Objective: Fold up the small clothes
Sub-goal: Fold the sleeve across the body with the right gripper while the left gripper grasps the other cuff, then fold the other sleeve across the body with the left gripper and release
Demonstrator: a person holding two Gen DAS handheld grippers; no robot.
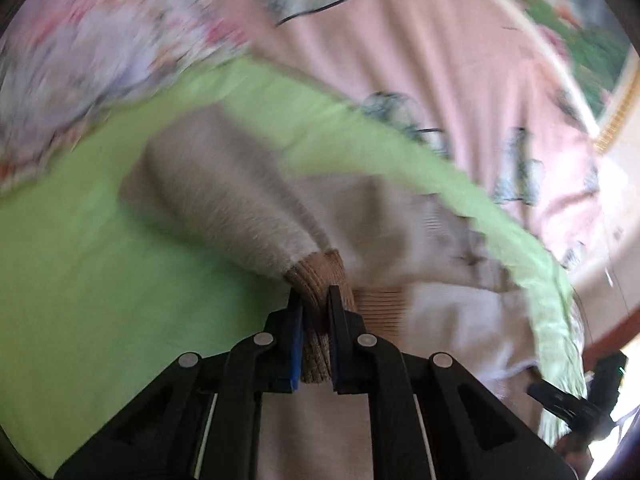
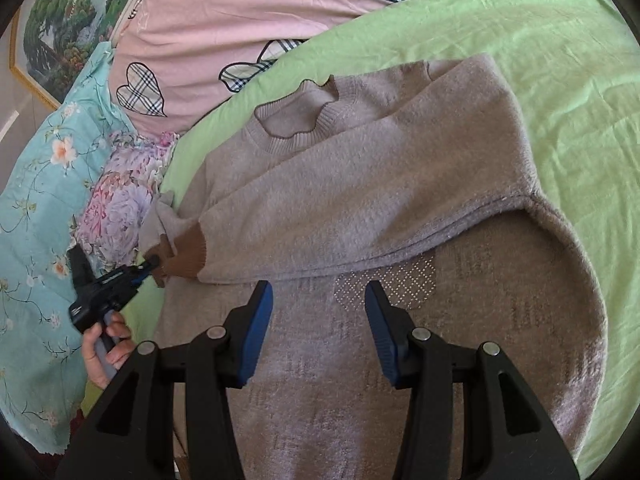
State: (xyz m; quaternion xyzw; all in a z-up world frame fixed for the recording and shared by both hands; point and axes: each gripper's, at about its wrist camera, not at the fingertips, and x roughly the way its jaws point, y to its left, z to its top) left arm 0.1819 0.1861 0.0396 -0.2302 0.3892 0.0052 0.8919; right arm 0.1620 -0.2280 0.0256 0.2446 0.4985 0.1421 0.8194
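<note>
Green sheet (image 2: 560, 80) on a bed, with a soft brown sweater (image 2: 360, 184) spread flat on it. Left gripper (image 1: 316, 300) pinched tight on the darker sleeve cuff (image 1: 320, 272). Right gripper (image 2: 320, 292) above the sweater front, jaws apart, nothing between them. Looks like sleeve-folding time. Next, probably: lay that sleeve flat across the chest, let go, then fold the other side.

The left gripper (image 1: 314, 300) points steeply downward, its jaws closed tight on a ribbed brown cuff (image 1: 320, 276). A bare hand (image 2: 105, 354) grips its handle, fingers wrapped around it. The right gripper (image 2: 319, 296) also tilts downward, its blue-padded jaws standing apart with nothing pinched between them.
</note>
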